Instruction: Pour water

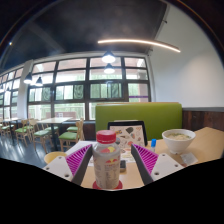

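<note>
A clear bottle (106, 160) with a red cap is gripped upright by the claw (107, 165), both pink pads (76, 160) pressed against its sides. A white bowl (179, 140) is seen beyond on the counter (205, 148).

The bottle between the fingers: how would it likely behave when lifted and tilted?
The bottle is tall and slim, so probably tippy. Clear plastic likely flexes if squeezed. Its red cap looks on. The gripper fingers flank it; contact unclear.
</note>
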